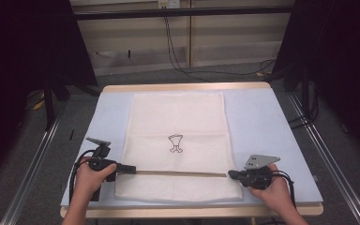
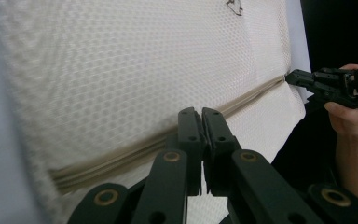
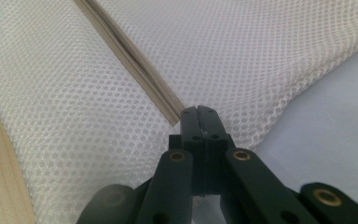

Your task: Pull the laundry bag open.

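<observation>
at the zipper's [image 1: 180,173] ends, both grippers sit closed.

The left gripper [image 1: 132,169] is held low in the left hand [image 1: 90,177], its fingers [image 2: 189,135] pressed together and pointing level toward the right. The right gripper [image 1: 229,174] sits in the right hand [image 1: 273,188], fingers [image 3: 191,126] also closed, pointing toward the left. Both forearms come in from the near edge.
</observation>
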The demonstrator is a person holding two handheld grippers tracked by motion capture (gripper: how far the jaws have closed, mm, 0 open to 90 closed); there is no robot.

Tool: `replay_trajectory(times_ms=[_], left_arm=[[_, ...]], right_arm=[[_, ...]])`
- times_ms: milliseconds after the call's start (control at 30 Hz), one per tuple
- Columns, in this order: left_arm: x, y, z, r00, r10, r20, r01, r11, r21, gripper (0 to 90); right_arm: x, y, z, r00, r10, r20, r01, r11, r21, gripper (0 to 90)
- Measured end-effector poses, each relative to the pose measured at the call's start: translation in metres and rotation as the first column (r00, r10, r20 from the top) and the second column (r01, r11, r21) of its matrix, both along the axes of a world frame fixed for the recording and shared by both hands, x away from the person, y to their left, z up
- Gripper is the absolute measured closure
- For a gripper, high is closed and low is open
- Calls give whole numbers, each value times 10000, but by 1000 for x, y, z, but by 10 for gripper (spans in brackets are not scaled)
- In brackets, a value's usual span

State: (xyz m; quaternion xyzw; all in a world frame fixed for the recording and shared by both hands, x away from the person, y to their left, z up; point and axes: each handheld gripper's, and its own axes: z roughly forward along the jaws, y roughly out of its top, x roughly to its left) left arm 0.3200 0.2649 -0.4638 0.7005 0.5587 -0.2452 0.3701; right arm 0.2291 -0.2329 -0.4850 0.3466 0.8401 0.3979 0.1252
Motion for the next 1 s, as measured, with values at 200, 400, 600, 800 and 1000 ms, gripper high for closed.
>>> replay_trajectory(times_ms=[200,400,600,800,1000], left_arm=[[-1,23,-4,9996,248,-152,-251,9995,-207,874],[-4,55,-10,9942,1029,-316,-1026,9947,123,874],[-4,62,-15,9930,1131,-350,-1126,9935,171,873],[-6,56,4,9836,1424,1109,-1455,9892,204,716],[-3,48,10,8662,2467,4345,-3186,9426,1000,411]], right_arm=[[0,0,0,10000,45,18,-45,10000,-8,900],[0,0,0,10000,52,0,-52,10000,-4,900],[1,0,0,10000,61,23,-61,10000,-60,900],[1,-4,7,9996,-165,231,161,9997,206,736],[6,-33,22,9559,-2479,1573,2294,9650,1272,413]])
